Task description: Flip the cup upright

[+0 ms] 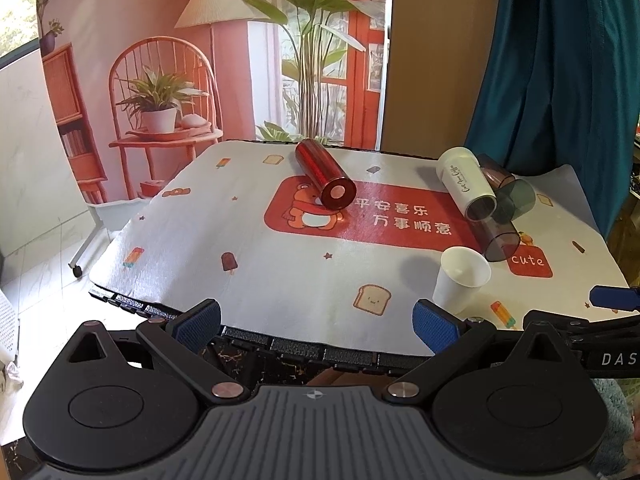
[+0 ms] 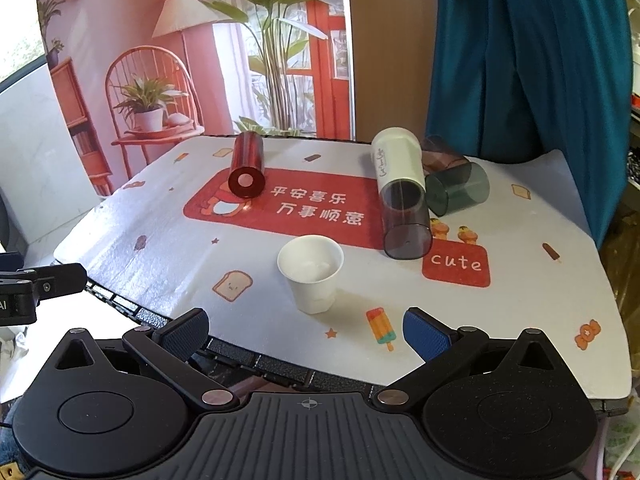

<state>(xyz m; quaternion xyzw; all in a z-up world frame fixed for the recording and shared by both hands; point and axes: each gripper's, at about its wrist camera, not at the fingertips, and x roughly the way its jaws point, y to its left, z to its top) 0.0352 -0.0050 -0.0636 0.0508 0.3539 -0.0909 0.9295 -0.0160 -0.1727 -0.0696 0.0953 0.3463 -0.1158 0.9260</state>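
A small white paper cup (image 2: 311, 273) stands upright on the table mat, mouth up; it also shows in the left wrist view (image 1: 461, 281). A red shiny cup (image 1: 325, 174) lies on its side on the red panel, also in the right wrist view (image 2: 247, 165). A white tumbler (image 2: 396, 162) nested with a smoky clear cup (image 2: 406, 226) lies on its side, next to a dark green cup (image 2: 458, 189) and a brown cup (image 2: 440, 156). My left gripper (image 1: 316, 328) and my right gripper (image 2: 306, 334) are open and empty at the near table edge.
The table (image 2: 560, 340) is covered by a white mat with a red bear panel (image 2: 300, 208). A teal curtain (image 2: 520, 60) hangs at the back right. A printed backdrop (image 2: 160, 60) stands behind the table. The other gripper shows at each view's edge (image 1: 612, 296).
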